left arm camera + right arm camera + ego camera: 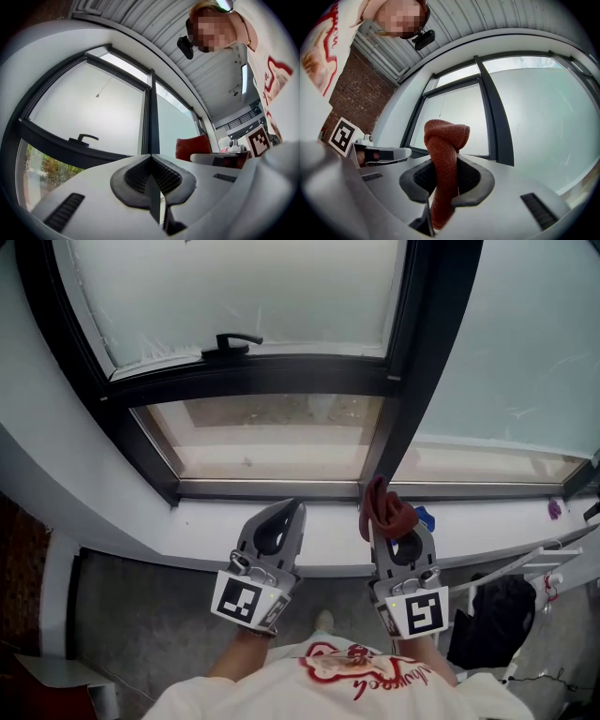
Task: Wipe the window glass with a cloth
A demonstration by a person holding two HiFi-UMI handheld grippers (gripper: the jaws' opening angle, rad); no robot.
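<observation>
The rust-red knitted cloth (pixel 445 154) stands bunched upright, pinched by the right claw (pixel 446 180) just below the foot of the black vertical window mullion (pixel 412 371). It is over the white sill (pixel 319 526) and not on any glass. It is gripped low, probably so the free top can meet a pane. The left claw (pixel 152 176), left of the mullion's foot, is pressed together on nothing, seemingly kept spare.

There is one cloth and two claws. There are three panes: a frosted right pane (pixel 525 343), a frosted upper-left pane (pixel 244 287) and a clear lower-left pane (pixel 272 432). There is one black lever handle (pixel 230 341).
</observation>
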